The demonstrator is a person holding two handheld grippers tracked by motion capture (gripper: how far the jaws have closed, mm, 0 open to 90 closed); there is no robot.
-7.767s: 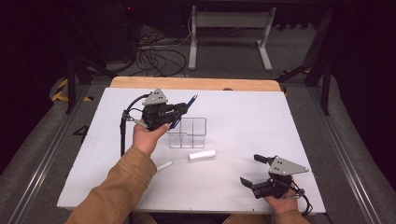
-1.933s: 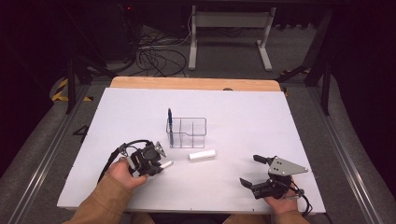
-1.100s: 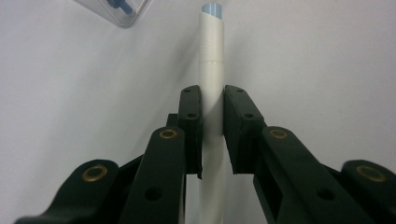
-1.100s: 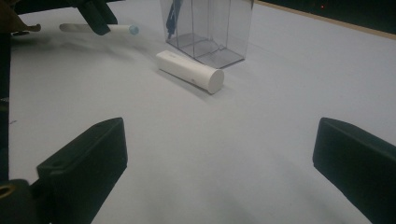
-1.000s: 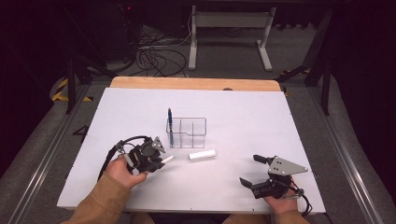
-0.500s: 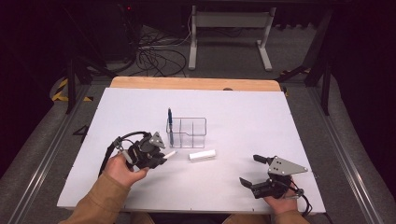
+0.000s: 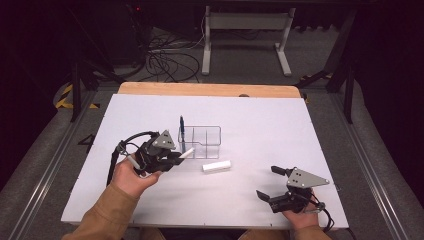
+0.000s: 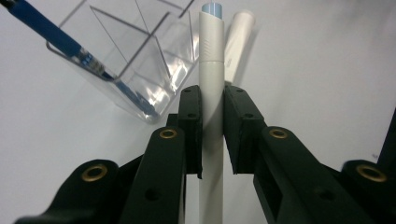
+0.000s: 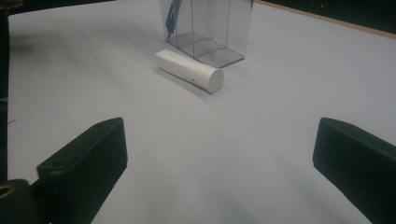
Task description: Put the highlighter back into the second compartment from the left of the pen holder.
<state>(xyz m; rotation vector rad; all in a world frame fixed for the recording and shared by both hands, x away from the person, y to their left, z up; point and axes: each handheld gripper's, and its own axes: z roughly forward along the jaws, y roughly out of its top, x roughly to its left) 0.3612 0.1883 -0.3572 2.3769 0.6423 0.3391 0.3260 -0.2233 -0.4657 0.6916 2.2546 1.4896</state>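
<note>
My left gripper [image 7: 176, 156] [image 8: 212, 126] is shut on a thin white pen [image 8: 211, 84] [image 7: 186, 153], held above the table just left of the clear divided organizer [image 7: 201, 136] [image 8: 140, 51] [image 9: 210, 25]. A blue pen [image 7: 182, 129] [image 8: 56, 39] stands in the organizer's left compartment. A white cylinder [image 7: 216, 166] [image 9: 189, 70] [image 8: 237, 39] lies on the table in front of the organizer. My right gripper [image 7: 275, 182] [image 9: 219, 172] rests open near the front right of the table, nothing between its jaws.
The white tabletop [image 7: 260, 130] has a wooden strip [image 7: 210, 90] along its far edge. Beyond it stand cables [image 7: 165, 55] and a metal stand [image 7: 245, 30] on the floor.
My left gripper placed the blue pen in the organizer, dropped to the front left, closed on the white pen and has lifted it toward the organizer. The right gripper has stayed still.
</note>
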